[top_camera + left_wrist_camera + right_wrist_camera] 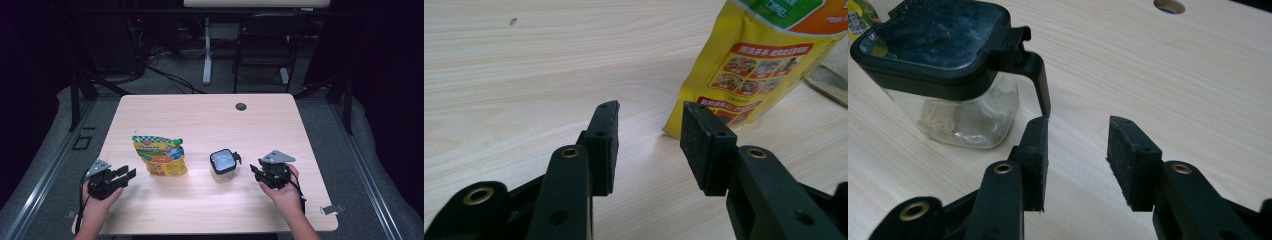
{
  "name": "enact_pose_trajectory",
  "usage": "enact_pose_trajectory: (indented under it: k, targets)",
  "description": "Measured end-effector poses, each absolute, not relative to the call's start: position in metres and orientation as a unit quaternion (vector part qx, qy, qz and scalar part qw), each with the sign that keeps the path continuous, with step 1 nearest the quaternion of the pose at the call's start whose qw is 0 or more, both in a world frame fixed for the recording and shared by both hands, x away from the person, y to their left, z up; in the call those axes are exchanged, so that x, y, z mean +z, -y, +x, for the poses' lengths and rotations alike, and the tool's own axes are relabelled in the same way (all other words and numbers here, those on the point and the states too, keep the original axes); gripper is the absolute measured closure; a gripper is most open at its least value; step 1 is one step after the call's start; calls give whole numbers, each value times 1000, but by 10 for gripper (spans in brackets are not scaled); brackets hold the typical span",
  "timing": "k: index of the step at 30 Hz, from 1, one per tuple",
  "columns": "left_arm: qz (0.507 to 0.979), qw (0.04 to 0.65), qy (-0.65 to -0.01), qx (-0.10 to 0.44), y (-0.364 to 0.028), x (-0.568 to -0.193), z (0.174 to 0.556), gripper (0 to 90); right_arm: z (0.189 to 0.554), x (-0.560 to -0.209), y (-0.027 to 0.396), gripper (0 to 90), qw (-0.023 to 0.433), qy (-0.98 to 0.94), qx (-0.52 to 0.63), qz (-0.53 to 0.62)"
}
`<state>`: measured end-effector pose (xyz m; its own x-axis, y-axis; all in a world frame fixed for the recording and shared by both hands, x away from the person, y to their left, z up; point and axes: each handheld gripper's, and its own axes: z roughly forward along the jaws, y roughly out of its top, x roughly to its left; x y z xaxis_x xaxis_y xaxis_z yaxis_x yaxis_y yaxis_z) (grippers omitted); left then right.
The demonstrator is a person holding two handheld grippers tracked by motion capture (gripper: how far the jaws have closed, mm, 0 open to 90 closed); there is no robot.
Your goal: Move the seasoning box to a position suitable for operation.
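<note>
Two things are set out on the desk [200, 115]: a yellow pouch [159, 155] standing toward the left and, just right of centre, a clear jar [223, 166] with a black latched lid, a little pale powder seen at its bottom. Both are untouched. The left tongs [126, 174] are held low beside the pouch, jaws parted with nothing between them — the pouch's lower corner is seen just ahead of the pads. The right tongs [255, 171] are likewise spread and empty, pointed at the jar's latch [1035, 75], near it but apart. The approach seems to be the step in hand, no grip being taken yet. For the next move, the jar would likely need to be steadied or its latch caught squarely — a light, centred closing is called for, since the pouch may be tipped easily.
</note>
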<state>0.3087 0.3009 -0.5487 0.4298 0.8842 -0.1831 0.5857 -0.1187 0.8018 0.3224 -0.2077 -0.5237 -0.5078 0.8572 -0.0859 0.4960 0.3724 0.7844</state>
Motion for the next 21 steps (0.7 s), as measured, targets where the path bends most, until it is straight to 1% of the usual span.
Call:
enact_pose_trajectory:
  k: [10,17,21]
  targets:
    - [728,428,-506,173,-300,-550,309,609,332,-538,194,608,227,-792,371,429]
    - [729,427,-505,174,-300,-551,309,618,351,-549,188,608,202,-791,383,433]
    - [728,427,-507,174,-301,-551,309,619,361,-553,183,624,193,-791,387,433]
